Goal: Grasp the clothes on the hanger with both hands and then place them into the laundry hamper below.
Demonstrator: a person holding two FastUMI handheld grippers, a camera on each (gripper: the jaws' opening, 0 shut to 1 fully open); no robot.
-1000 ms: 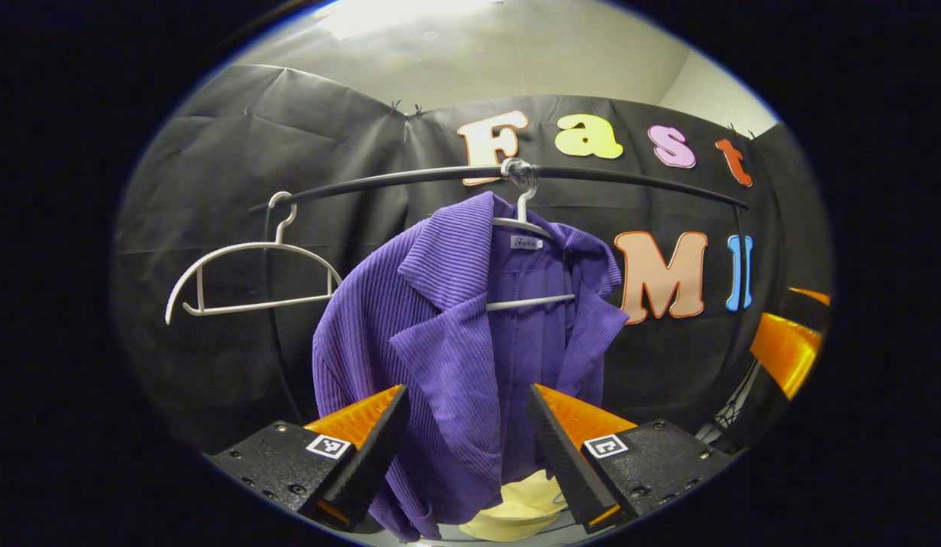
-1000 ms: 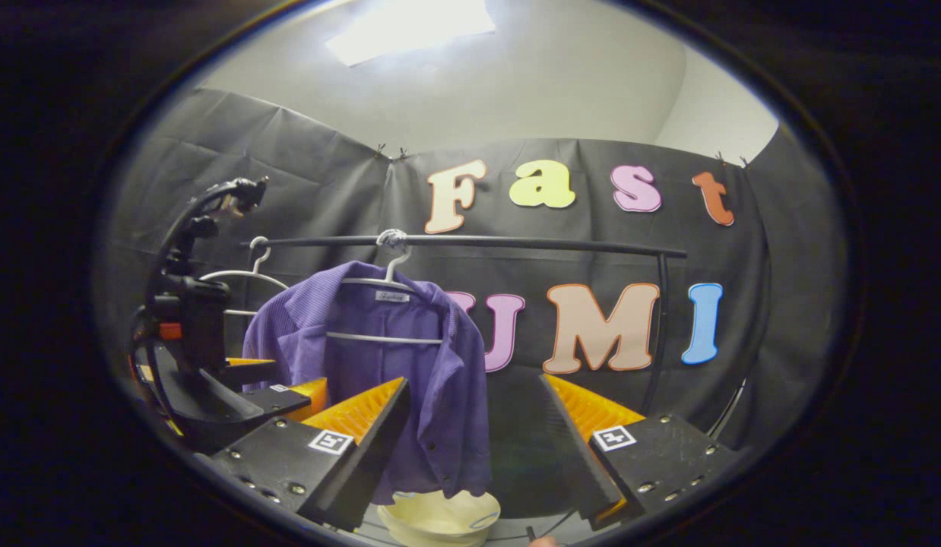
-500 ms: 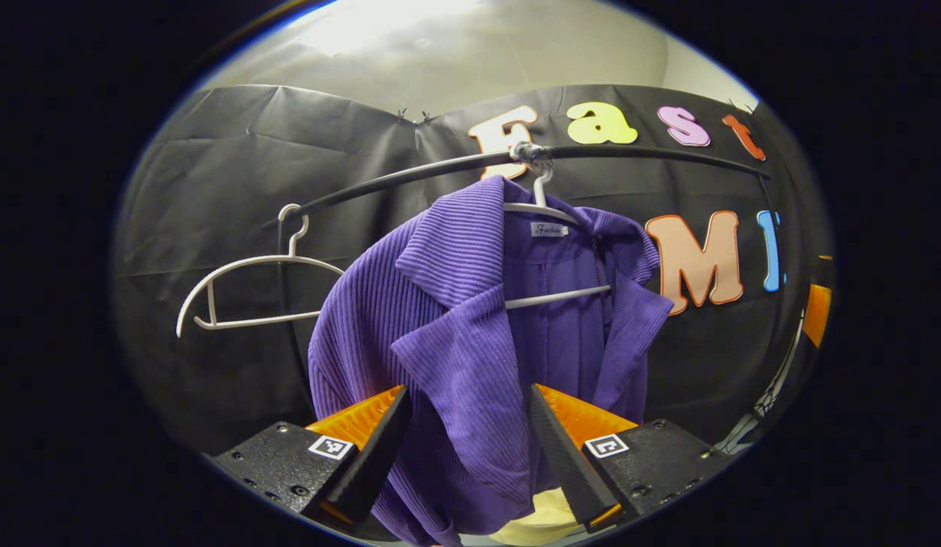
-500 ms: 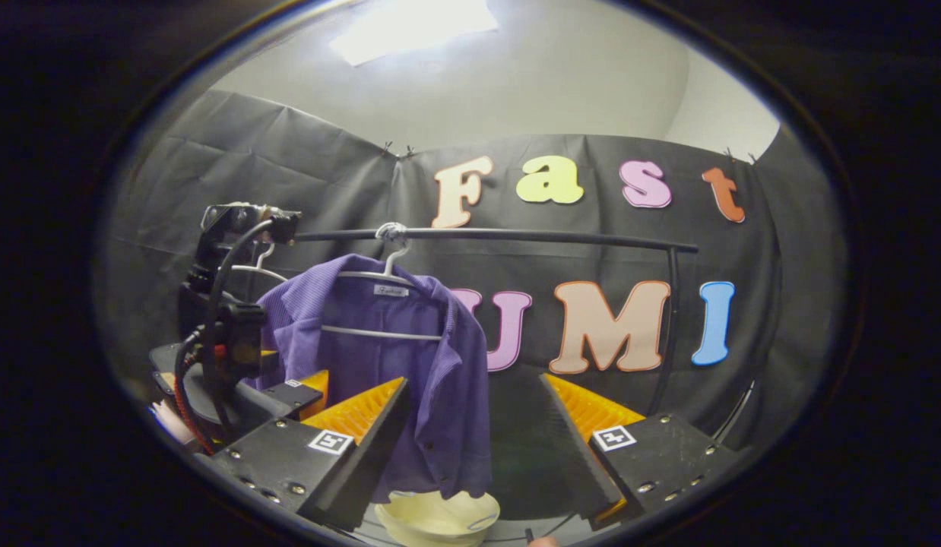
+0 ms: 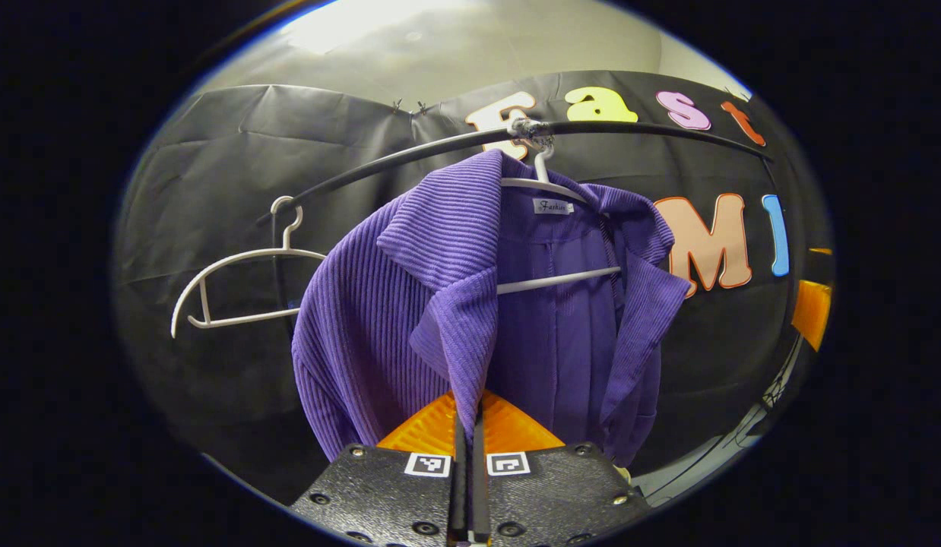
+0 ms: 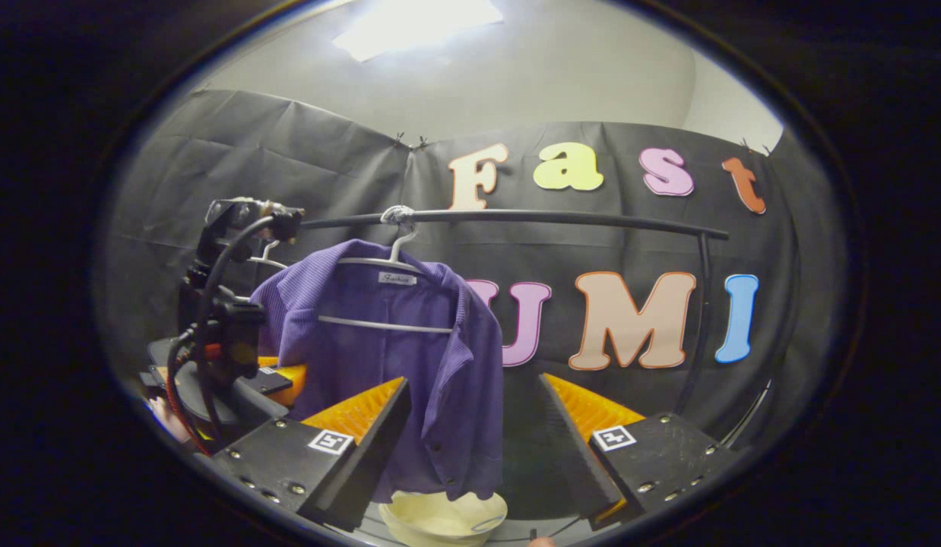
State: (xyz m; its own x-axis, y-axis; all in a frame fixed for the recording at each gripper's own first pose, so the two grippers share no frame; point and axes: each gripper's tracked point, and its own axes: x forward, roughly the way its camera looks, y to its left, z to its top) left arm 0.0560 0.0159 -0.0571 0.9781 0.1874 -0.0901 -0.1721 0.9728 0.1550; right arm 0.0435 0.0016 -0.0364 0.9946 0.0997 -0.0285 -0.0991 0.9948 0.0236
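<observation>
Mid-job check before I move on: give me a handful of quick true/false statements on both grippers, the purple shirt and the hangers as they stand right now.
1. The left gripper is shut on the purple shirt. True: its fingers pinch the front edge.
2. The right gripper has also closed on the shirt. False: its jaws stand wide open, the shirt's hem hanging between them untouched.
3. The shirt has come off its hanger. False: it hangs on the hanger, hooked over the black rail.
4. An empty white hanger hangs beside the shirt. True.
5. A pale yellow hamper sits below the shirt. True, seen in the right gripper view.
</observation>
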